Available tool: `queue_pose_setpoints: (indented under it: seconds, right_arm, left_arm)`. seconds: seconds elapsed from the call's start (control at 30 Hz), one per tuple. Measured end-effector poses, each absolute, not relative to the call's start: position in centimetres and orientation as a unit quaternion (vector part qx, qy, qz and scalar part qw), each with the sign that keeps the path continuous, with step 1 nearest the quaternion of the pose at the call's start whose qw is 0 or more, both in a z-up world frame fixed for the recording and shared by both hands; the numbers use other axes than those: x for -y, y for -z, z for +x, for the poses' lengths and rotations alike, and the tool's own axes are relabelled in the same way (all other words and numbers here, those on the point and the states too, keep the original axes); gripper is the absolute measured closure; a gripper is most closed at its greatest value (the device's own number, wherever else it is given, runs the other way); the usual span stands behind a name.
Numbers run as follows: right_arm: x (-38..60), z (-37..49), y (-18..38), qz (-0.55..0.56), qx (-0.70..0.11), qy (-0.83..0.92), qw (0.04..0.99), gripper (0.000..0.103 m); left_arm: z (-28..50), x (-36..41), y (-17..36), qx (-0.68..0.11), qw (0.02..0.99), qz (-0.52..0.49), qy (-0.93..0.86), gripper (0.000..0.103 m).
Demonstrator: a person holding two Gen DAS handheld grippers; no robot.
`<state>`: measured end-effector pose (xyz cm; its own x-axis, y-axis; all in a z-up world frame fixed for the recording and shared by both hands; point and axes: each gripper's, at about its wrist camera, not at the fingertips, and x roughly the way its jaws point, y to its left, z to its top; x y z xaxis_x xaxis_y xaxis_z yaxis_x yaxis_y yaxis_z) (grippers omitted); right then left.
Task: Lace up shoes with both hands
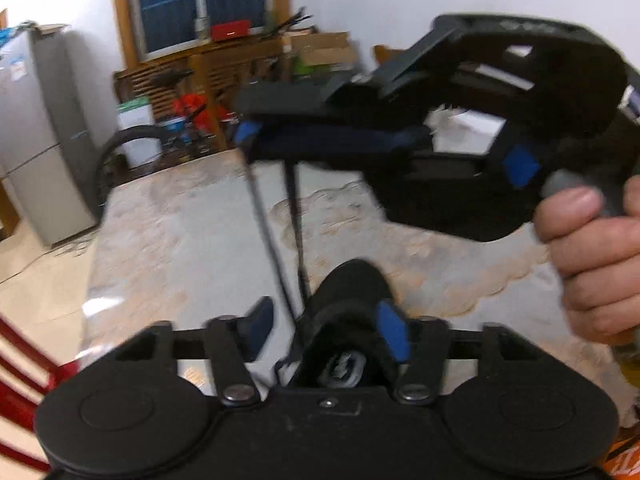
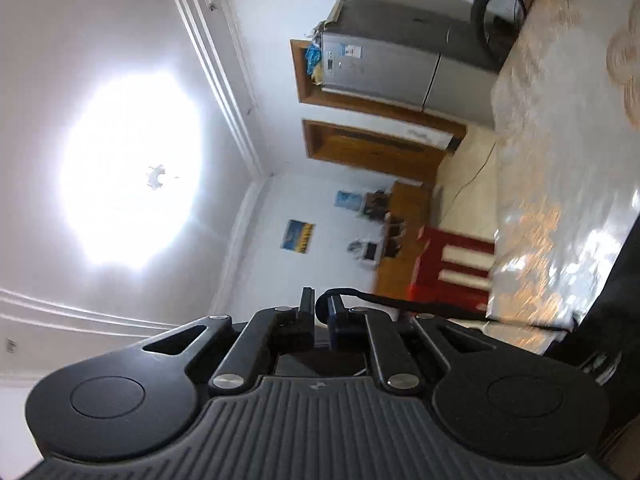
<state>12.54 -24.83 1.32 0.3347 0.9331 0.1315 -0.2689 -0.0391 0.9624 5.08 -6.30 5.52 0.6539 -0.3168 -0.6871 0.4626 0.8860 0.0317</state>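
While your right gripper [image 1: 250, 136] is raised above the tabletop [image 1: 180, 220] with its jaws pinching the black shoelace [image 1: 294, 216], two strands run taut down to the black shoe [image 1: 352, 280], which sits on the tabletop just ahead of your left gripper [image 1: 326, 330]. Your left jaws are spread, with the shoe's heel between them and nothing gripped. With nothing pinning the shoe, a harder pull could tip or lift it. Motion blur hides the eyelets, so the lacing's progress probably can't be judged. If the lace slips from the pinch, it may back out of an eyelet.
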Motion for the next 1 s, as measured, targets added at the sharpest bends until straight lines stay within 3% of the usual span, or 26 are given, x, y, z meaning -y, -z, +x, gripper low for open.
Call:
queue_pose_setpoints:
  seconds: [0.03,0.1,0.17,0.4,0.5,0.53,0.6,0.77,0.87,1.0]
  right_arm:
    - [25.0,12.7,-1.4,0.532,-0.312,-0.481,0.623,0.093]
    - [26.0,13.0,-1.3,0.539,-0.309,-0.459,0.636,0.085]
    - [27.2,12.9,-1.3,0.532,-0.300,-0.429,0.665,0.051]
    - [30.2,9.0,-0.9,0.407,-0.284,-0.372,0.784,0.044]
    - [29.7,6.7,0.6,0.384,-0.298,-0.332,0.808,0.044]
    - [29.6,6.2,1.1,0.386,-0.301,-0.313,0.814,0.044]
    - [30.3,6.2,1.8,0.431,-0.294,-0.297,0.800,0.044]
    - [33.3,8.1,2.1,0.613,-0.238,-0.335,0.675,0.043]
    - [32.9,8.1,1.4,0.598,-0.237,-0.340,0.686,0.043]
    - [32.4,8.1,0.4,0.579,-0.237,-0.347,0.699,0.043]
  left_arm:
    - [5.7,6.2,-5.6,-0.368,0.896,0.089,0.231,0.094]
    - [6.5,5.3,-6.2,-0.373,0.892,0.046,0.251,0.098]
    - [7.1,3.8,-7.3,-0.363,0.894,-0.010,0.262,0.101]
    - [9.2,-1.3,-11.0,-0.323,0.879,-0.198,0.290,0.102]
    - [9.5,-0.1,-10.6,-0.348,0.890,-0.125,0.266,0.098]
    - [9.2,0.8,-10.2,-0.357,0.897,-0.074,0.252,0.085]
    - [8.4,2.9,-8.9,-0.377,0.893,0.031,0.246,0.076]
    - [6.3,7.1,-4.9,-0.409,0.830,0.217,0.311,0.075]
    - [6.1,8.6,-3.2,-0.401,0.813,0.272,0.324,0.075]
    - [7.5,9.0,-1.9,-0.421,0.799,0.273,0.331,0.075]
